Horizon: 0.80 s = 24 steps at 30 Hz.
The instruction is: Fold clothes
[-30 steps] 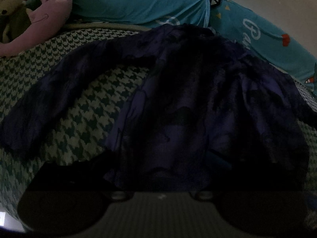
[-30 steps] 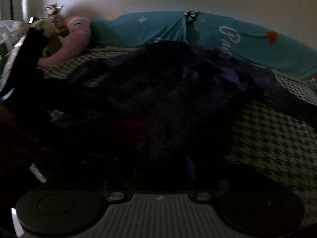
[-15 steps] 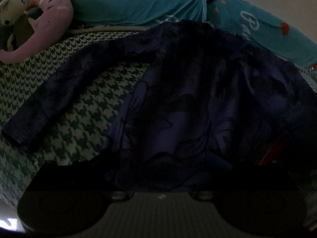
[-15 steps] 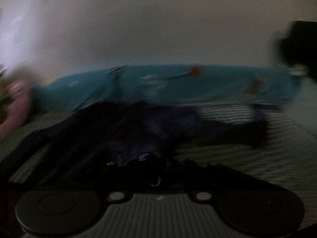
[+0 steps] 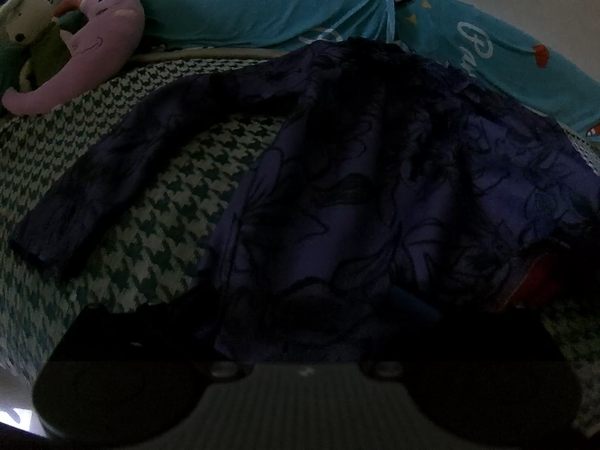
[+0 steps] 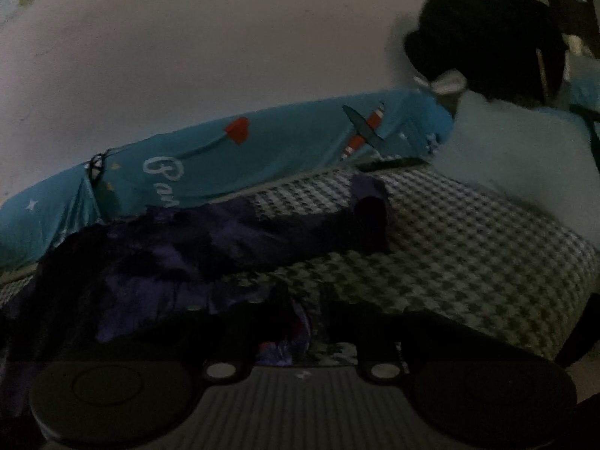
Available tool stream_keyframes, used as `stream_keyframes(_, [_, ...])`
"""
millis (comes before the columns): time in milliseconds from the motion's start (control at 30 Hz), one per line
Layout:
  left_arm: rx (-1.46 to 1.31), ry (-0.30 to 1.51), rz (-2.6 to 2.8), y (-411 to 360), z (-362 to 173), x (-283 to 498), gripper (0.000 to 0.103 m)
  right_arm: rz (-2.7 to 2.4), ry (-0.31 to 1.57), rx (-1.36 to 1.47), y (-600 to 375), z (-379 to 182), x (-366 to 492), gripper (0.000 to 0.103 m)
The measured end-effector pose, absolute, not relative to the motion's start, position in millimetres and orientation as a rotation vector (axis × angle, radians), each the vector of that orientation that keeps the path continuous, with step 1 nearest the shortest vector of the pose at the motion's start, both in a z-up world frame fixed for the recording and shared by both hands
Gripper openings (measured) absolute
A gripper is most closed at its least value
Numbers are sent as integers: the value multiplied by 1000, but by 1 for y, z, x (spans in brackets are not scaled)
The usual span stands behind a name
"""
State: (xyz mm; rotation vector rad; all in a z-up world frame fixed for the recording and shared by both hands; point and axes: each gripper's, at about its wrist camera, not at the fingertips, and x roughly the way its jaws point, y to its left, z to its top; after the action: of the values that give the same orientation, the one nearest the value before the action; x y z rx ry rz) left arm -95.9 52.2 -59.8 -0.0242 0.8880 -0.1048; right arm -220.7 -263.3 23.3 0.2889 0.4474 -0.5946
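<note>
1. Risk no. 1: the right gripper (image 6: 296,333) had its jaws opening w/ a bunch of purple fabric showing between them. If the hem slips out before it is laid where it should go, that side of the fold would prob. flop back crooked.
2. Risk no. 2: the room was v. dark & the purple top (image 5: 375,202) is thin and floppy. A pull from one side only could drag the whole garment across the houndstooth bedcover (image 5: 150,232) instead of folding it, esp. if the other gripper wasn't pinning it.
3. Risk no. 3: the left sleeve (image 5: 112,172) lay stretched well out from the body; the right sleeve (image 6: 330,221) likewise, cuff toward the white pillow (image 6: 525,157). Sleeves left splayed would prob. bunch under any body fold.
4. Left gripper (image 5: 307,337): fingers lost in shadow at the frame bottom, so couldn't tell whether they were spread or pinching. The top's lower hem lay right at them, perhaps over them.
5. Right gripper: the fabric sat between the fingers; the pads looked to touch it, though too dim to be sure.
6. Where the top was: spread flat on the bed, collar toward the teal bolster (image 5: 262,15), hem toward the grippers. Pink plush (image 5: 101,48) well off to the far left corner, clear of the work.
</note>
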Motion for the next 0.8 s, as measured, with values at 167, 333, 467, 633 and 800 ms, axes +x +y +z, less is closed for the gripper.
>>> stream_keyframes(167, [-55,883,-103,56,-56,-101,103,-619,440,346,-282,23,-231,20])
stream_keyframes(333, [-110,881,-105,61,-53,-101,103,-612,440,405,-295,22,-236,20])
stream_keyframes(467, [-131,878,-107,62,-51,-102,103,-546,466,442,-295,18,-233,20])
stream_keyframes(633, [-114,867,-125,58,-48,-108,103,-523,519,439,-294,10,-227,26])
stream_keyframes(800, [-99,853,-176,52,-43,-118,103,-505,576,435,-295,0,-224,27])
